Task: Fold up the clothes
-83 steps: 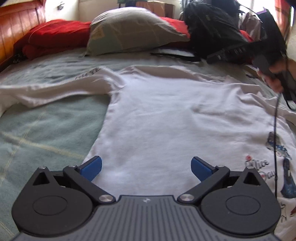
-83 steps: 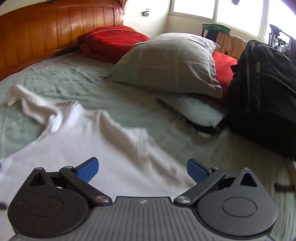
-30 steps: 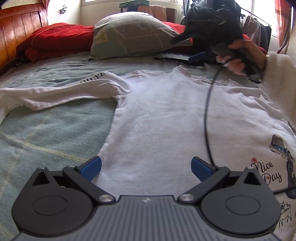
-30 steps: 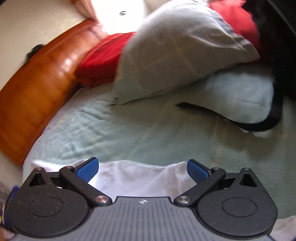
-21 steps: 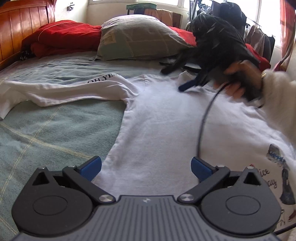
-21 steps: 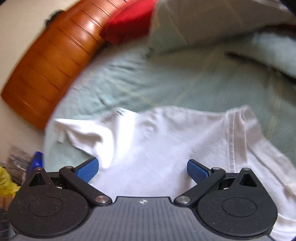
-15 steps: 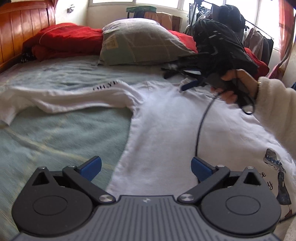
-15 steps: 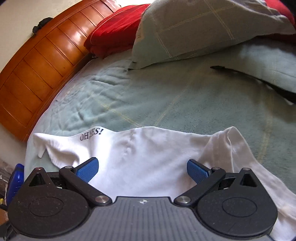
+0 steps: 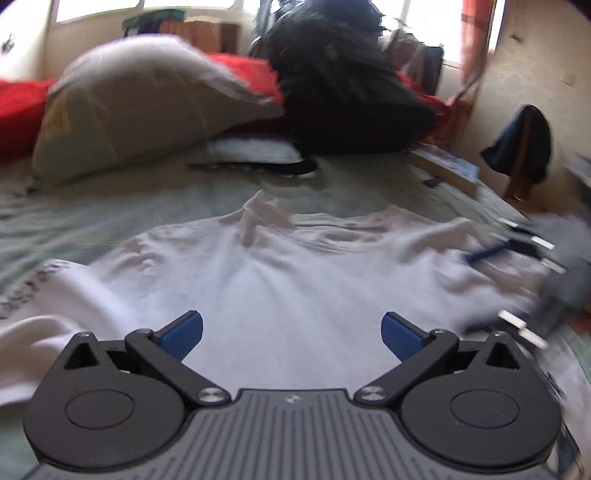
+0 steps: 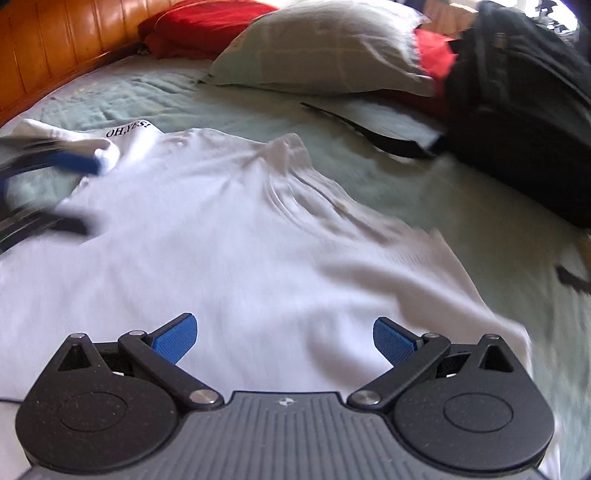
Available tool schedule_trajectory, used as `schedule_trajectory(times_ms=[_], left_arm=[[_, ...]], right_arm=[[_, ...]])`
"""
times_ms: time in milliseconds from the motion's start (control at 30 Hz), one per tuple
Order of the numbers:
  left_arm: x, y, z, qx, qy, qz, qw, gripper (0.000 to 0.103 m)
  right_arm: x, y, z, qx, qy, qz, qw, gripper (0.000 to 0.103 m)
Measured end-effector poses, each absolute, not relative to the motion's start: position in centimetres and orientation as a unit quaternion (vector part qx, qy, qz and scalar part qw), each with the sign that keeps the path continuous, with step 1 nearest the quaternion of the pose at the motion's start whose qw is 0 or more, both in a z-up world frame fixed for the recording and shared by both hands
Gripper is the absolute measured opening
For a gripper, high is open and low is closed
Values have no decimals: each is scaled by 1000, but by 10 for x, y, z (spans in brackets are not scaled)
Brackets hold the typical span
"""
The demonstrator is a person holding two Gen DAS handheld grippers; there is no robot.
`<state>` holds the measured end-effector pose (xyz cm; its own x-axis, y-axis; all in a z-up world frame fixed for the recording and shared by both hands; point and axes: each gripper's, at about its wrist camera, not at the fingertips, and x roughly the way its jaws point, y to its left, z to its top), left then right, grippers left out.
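Note:
A white long-sleeved shirt [image 9: 288, 266] lies spread flat on the green bedspread [image 9: 92, 206], collar [image 9: 258, 210] toward the pillows. My left gripper [image 9: 291, 334] hovers open over the shirt's body with nothing between its blue pads. My right gripper [image 10: 284, 338] is also open and empty, low over the shirt [image 10: 221, 240] near its right side. In the right wrist view the left gripper [image 10: 70, 192] shows blurred at the far left, beside the sleeve printed "OH,YES!" [image 10: 127, 129]. The left wrist view catches the right gripper [image 9: 491, 288] blurred at the shirt's right edge.
A grey pillow [image 10: 325, 48], red pillows [image 10: 207, 26] and a black backpack [image 10: 517, 110] with a loose strap [image 10: 369, 129] sit at the head of the bed. A wooden headboard [image 10: 55, 48] runs along the left. A book [image 9: 443, 166] lies at the bed's right edge.
Both views have swung quickly and are blurred. The left gripper now faces the collar. The right gripper has dropped from the collar area to the shirt's right side.

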<state>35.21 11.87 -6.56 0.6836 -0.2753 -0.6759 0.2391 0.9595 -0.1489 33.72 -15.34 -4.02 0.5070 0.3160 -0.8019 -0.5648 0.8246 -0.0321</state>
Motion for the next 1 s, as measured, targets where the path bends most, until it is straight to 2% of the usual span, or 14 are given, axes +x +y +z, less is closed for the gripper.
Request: schedule_trajectory(times_ms=[100, 233, 300, 367, 467, 600, 667, 733, 767, 800, 833, 1000], left_arm=[[395, 110, -88, -38, 385, -145, 911, 101], [394, 119, -90, -1, 384, -116, 916, 98], [394, 114, -87, 44, 390, -69, 917, 101], [395, 126, -83, 14, 399, -54, 915, 99], [387, 135, -72, -14, 406, -62, 912, 99], [365, 123, -53, 13, 402, -89, 911, 99], [349, 111, -45, 30, 397, -109, 911, 99], [331, 100, -38, 41, 387, -130, 912, 100], [321, 96, -34, 43, 382, -138, 913, 100], [312, 92, -32, 46, 379, -146, 913, 100], [302, 89, -30, 48, 376, -154, 913, 100], [273, 80, -26, 62, 368, -171, 912, 100]], right_arm=[[327, -165, -41, -126, 420, 269, 858, 103], [340, -185, -54, -103, 435, 247, 860, 103], [352, -204, -63, -80, 445, 226, 863, 103], [358, -223, -63, -39, 442, 232, 866, 103], [356, -238, -49, -3, 435, 234, 870, 103], [366, -240, -21, -26, 390, 222, 893, 103], [384, -237, -10, -49, 369, 208, 904, 94], [408, -233, -11, -84, 366, 202, 904, 72], [420, -230, -12, -103, 367, 200, 903, 67], [432, -228, -16, -118, 373, 199, 899, 56], [444, -226, -23, -131, 383, 199, 892, 52], [474, -218, -55, -161, 407, 233, 868, 52]])
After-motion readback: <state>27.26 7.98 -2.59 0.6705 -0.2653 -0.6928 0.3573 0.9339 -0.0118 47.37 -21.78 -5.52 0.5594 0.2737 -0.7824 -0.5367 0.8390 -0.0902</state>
